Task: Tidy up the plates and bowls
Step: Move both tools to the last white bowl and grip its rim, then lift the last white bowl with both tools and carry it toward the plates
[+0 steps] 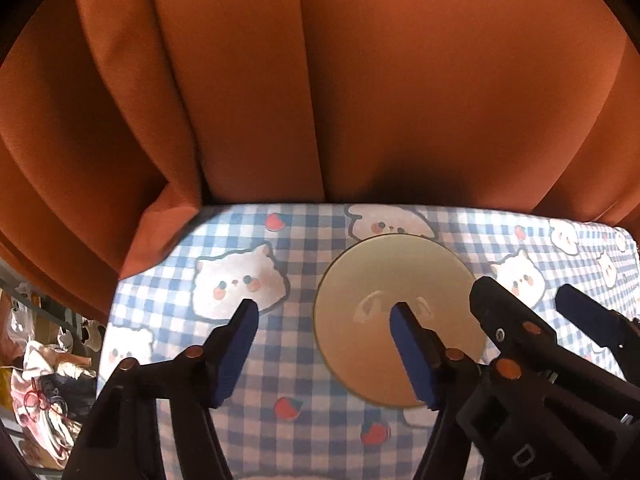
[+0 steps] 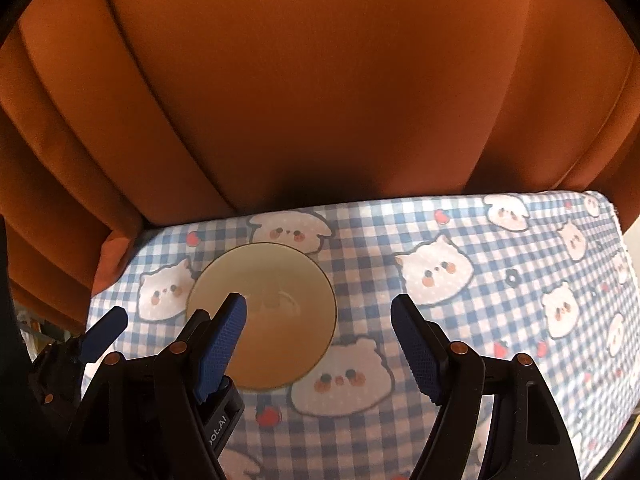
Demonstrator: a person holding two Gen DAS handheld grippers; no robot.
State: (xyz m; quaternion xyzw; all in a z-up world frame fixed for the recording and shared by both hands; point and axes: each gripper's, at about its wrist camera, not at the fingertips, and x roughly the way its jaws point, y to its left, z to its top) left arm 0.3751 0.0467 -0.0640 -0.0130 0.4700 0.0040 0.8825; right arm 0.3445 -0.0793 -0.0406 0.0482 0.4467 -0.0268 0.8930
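A plate (image 1: 384, 280) lies flat on the tablecloth (image 1: 312, 248), toward its far edge. A curtain (image 1: 360, 80) hangs behind. Clutter (image 1: 44, 364), perhaps clothes, sits lower left.

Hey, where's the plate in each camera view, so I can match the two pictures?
Left wrist: the plate lies right of centre on the checked cloth, partly behind the left gripper's right finger.
Right wrist: the plate lies left of centre, partly behind the right gripper's left finger.
Shared landmark: the orange curtain behind the table's far edge.
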